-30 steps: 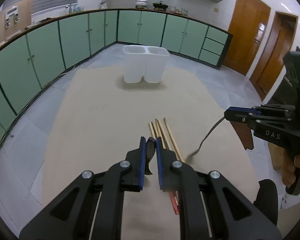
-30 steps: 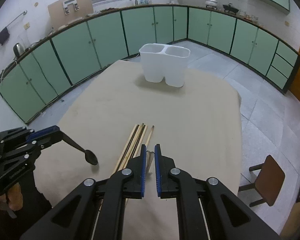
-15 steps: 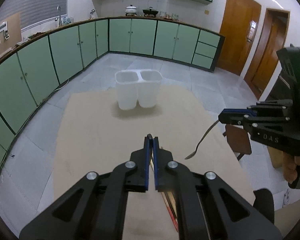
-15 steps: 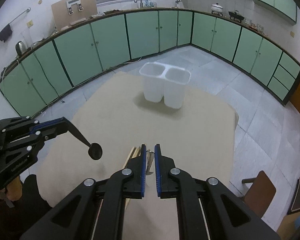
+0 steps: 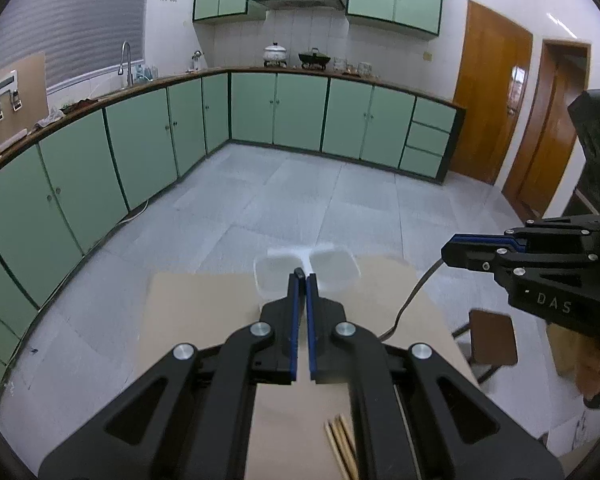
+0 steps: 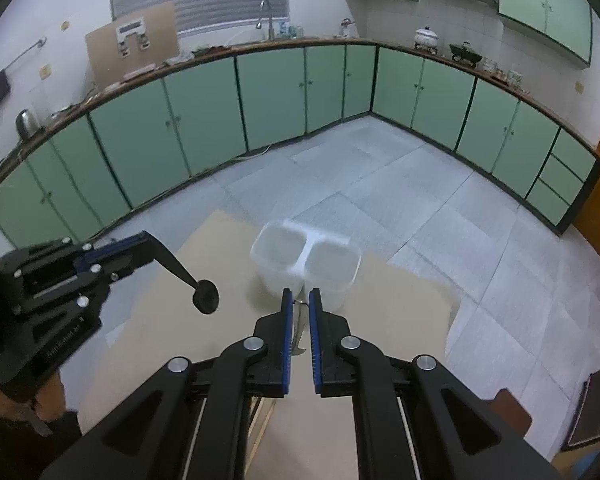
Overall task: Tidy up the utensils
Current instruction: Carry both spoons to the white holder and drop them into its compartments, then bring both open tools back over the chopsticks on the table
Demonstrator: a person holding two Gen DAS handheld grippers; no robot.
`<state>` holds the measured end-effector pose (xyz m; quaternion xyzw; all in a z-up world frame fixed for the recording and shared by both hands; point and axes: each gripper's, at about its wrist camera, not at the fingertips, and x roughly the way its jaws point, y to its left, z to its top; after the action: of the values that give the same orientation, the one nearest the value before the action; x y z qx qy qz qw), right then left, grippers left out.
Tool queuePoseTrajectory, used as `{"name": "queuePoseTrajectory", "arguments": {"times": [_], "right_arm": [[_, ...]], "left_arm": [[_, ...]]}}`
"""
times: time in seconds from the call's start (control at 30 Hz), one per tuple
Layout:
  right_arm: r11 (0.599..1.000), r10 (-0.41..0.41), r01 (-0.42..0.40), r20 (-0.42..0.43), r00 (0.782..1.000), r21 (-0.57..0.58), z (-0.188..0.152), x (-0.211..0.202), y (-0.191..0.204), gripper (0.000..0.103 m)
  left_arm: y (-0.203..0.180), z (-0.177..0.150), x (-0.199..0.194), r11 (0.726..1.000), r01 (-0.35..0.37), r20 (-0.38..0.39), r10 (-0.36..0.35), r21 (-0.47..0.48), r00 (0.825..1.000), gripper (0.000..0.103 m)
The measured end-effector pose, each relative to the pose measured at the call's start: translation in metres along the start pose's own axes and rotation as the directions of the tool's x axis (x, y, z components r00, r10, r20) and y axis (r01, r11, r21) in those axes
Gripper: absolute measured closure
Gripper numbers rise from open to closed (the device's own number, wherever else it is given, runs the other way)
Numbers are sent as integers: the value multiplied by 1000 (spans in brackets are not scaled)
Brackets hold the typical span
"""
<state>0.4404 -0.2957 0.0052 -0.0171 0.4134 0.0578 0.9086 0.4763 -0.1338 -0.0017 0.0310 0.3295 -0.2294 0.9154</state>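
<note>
My left gripper (image 5: pixel 302 278) is shut on a black spoon; in the right wrist view the spoon (image 6: pixel 198 290) hangs bowl-down from it (image 6: pixel 140 242), left of the holder. My right gripper (image 6: pixel 299 296) is shut on a metal spoon (image 6: pixel 299 330); in the left wrist view that spoon (image 5: pixel 410 304) hangs from it (image 5: pixel 452 246) at the right. A white two-compartment utensil holder (image 6: pixel 306 266) stands on the tan table; it also shows just beyond my left fingertips (image 5: pixel 336 268). Wooden chopsticks (image 5: pixel 340 446) lie on the table below my left gripper.
The tan table (image 6: pixel 400 304) ends just past the holder; grey tiled floor lies beyond. A brown stool (image 5: pixel 492 338) stands to the table's right. Green cabinets (image 5: pixel 300 112) line the walls, with wooden doors (image 5: pixel 488 100) at the right.
Both grippers have risen and tilted up, each carrying its spoon off the table. They have moved forward toward the holder, which now sits just beyond the fingertips.
</note>
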Motion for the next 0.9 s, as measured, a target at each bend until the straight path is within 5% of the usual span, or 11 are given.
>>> {"name": "queuePoseTrajectory", "arguments": {"times": [0.27, 0.57, 0.77, 0.9], "right_arm": [[998, -54, 54, 1, 999, 32, 53, 57, -25, 95], [995, -35, 44, -101, 994, 92, 23, 143, -53, 94], [989, -30, 40, -74, 997, 139, 7, 128, -67, 89], [985, -7, 8, -8, 1000, 172, -17, 82, -71, 86]], "left_arm": [[16, 45, 71, 999, 2, 50, -1, -36, 999, 100], [31, 7, 158, 994, 10, -65, -17, -112, 998, 99], [42, -5, 135, 994, -12, -35, 8, -112, 999, 79], [46, -17, 75, 995, -42, 37, 45, -89, 998, 54]]}}
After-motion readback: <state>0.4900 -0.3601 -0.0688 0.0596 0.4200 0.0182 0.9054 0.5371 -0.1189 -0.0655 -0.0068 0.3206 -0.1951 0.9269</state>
